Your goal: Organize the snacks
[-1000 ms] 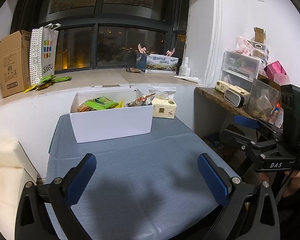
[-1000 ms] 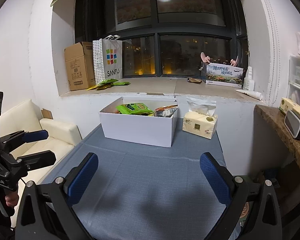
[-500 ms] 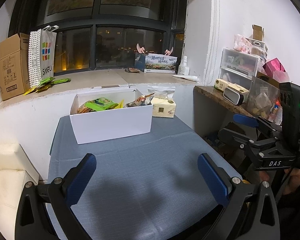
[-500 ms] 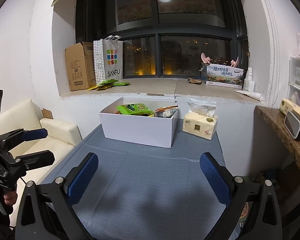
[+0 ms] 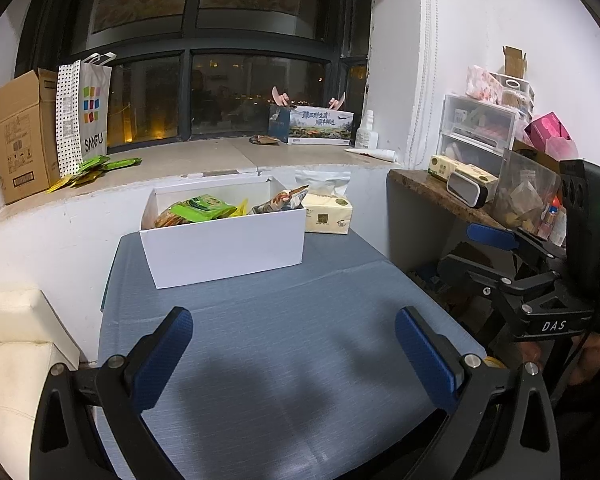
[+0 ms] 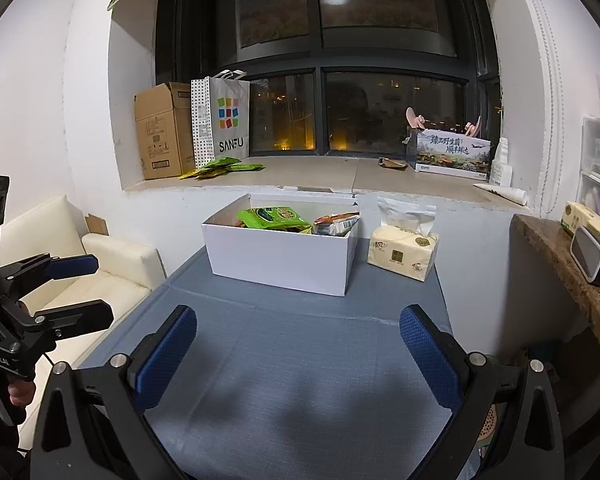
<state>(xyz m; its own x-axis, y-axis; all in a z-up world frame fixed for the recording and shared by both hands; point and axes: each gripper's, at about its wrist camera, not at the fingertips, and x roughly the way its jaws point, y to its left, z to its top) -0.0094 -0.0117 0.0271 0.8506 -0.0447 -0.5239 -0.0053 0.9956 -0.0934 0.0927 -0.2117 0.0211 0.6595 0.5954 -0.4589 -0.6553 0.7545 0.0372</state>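
Observation:
A white box [image 5: 224, 246] [image 6: 280, 258] stands at the far end of the blue-grey table [image 5: 268, 352] [image 6: 300, 360]. It holds snack packets, with a green packet [image 5: 200, 206] [image 6: 272, 218] on top. My left gripper [image 5: 292, 348] is open and empty over the table's near part. My right gripper [image 6: 298, 350] is open and empty too. Each gripper also shows from the side in the other's view: the right one [image 5: 488, 256], the left one [image 6: 76, 292]. More green packets [image 5: 96, 168] [image 6: 224, 168] lie on the window sill.
A tissue pack [image 5: 328, 218] [image 6: 402, 252] lies right of the box. A cardboard box [image 6: 162, 130] and a paper bag [image 6: 222, 120] stand on the sill. A cream sofa [image 6: 100, 276] is left of the table, a cluttered shelf [image 5: 480, 200] right.
Both views shifted only slightly. The grippers stay open and empty, and the box and packets have not moved.

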